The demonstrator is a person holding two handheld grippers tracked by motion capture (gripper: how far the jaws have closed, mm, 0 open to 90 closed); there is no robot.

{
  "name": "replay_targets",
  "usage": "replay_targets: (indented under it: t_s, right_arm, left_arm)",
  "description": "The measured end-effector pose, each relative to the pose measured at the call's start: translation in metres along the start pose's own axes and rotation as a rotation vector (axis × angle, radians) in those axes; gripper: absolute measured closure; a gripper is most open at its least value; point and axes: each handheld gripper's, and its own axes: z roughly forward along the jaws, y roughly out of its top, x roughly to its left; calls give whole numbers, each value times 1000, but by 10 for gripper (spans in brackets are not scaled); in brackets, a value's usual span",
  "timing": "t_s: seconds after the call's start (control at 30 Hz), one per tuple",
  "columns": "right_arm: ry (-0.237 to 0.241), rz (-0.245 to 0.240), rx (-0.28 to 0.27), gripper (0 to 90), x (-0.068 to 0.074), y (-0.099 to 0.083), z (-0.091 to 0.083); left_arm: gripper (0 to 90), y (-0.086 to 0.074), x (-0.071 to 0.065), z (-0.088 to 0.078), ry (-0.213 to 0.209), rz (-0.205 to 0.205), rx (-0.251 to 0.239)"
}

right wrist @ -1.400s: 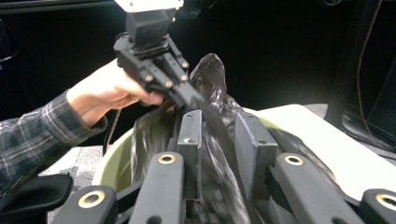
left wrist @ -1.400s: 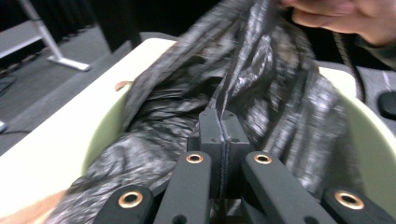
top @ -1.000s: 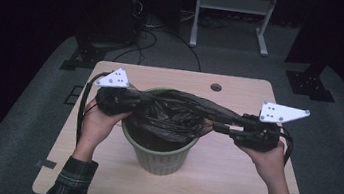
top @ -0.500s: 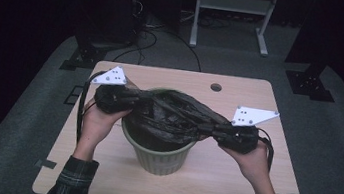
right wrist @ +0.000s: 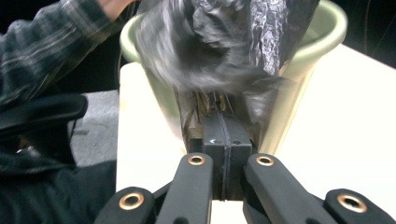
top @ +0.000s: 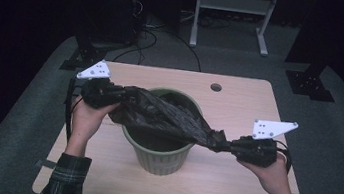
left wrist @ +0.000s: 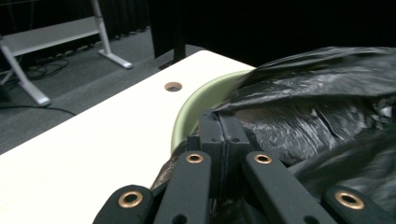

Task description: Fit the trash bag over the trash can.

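Note:
A pale green ribbed waste bin [top: 157, 156] stands on the light wooden table [top: 244, 106]. A crumpled black plastic bag [top: 167, 117] is stretched across its mouth between both grippers. My left gripper [top: 112, 98] is at the bin's left rim, shut on one end of the bag. My right gripper [top: 226, 145] is lower, off the bin's right side, shut on the other end. In the left gripper view the jaws [left wrist: 227, 135] are pressed together on the bag [left wrist: 317, 107] beside the bin rim [left wrist: 198, 99]. The right gripper [right wrist: 222, 128] pinches bag film [right wrist: 219, 56] in front of the bin [right wrist: 322, 37].
A round cable hole [top: 216, 87] lies in the table's far side. Behind the table are a white metal frame [top: 232, 4] and cables on the grey floor [top: 153, 34]. Dark stand feet [top: 310, 82] sit at the far corners. A plaid sleeve [right wrist: 51, 51] shows beyond the bin.
The right gripper first came in toward the bin, then drew back out to the right and lower, pulling the bag taut. The left gripper shifted left with its end of the bag.

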Motion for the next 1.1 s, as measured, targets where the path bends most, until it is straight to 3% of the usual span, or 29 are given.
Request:
replay_targets:
  t_s: [0.13, 0.2, 0.27, 0.33, 0.43, 0.7, 0.93, 0.97, 1.1]
  right_arm:
    - [-2, 21, 56, 900, 2, -16, -4]
    - [-3, 31, 82, 900, 1, -23, -4]
    - [-3, 32, 67, 900, 1, -25, -7]
    - [-20, 29, 33, 834, 2, -19, -11]
    - [-14, 8, -32, 806, 5, -3, -19]
    - [-47, -92, -154, 703, 17, 43, -26]
    - [-46, -122, -86, 624, 19, 54, -2]
    - [-45, -125, -72, 637, 19, 54, 3]
    - [-73, -117, -55, 896, 13, 55, 15]
  left_arm:
    - [899, -5, 6, -7, 32, -12, 7]
    - [899, -7, 8, -8, 29, -20, 3]
    - [899, -8, 7, -8, 26, -16, 5]
    - [899, -7, 5, -6, 15, -9, 7]
    - [899, -6, 2, -3, 4, 1, 15]
    - [899, -4, 0, -2, -2, 6, 17]
    - [899, -4, 1, -5, -2, 1, 8]
    - [899, -4, 1, -5, -3, 2, 7]
    - [899, -5, 2, -5, -2, 2, 10]
